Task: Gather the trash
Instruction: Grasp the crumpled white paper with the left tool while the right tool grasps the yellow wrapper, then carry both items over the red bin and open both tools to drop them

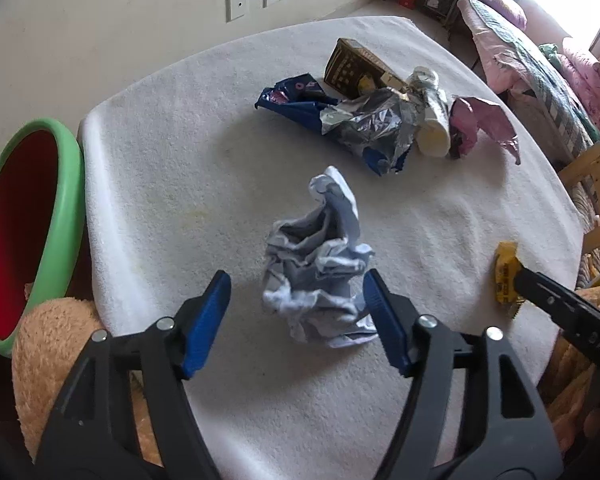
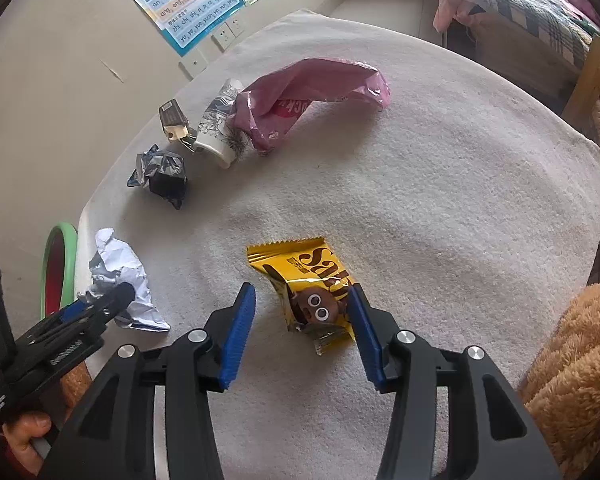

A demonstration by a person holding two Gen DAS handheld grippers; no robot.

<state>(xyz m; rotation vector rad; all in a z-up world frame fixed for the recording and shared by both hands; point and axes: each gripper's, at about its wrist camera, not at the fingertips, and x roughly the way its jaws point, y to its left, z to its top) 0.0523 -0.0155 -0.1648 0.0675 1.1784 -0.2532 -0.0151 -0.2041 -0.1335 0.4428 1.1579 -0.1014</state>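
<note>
My left gripper [image 1: 296, 280] is open, its blue fingers on either side of a crumpled white paper ball [image 1: 320, 256] on the white cloth table [image 1: 180, 160]. My right gripper [image 2: 302, 292] is open around a yellow snack wrapper [image 2: 308, 280]; the wrapper lies between the fingers near the right one. The paper ball [image 2: 116, 276] and the left gripper show at the left of the right wrist view. The yellow wrapper [image 1: 506, 272] shows at the right of the left wrist view.
Further back lie a blue and silver foil bag [image 1: 356, 120], a dark carton [image 1: 352, 68], a tipped paper cup [image 2: 220, 128] and a pink bag [image 2: 308, 92]. A green-rimmed red bin [image 1: 28, 220] stands off the table's left edge. A bed stands at the right.
</note>
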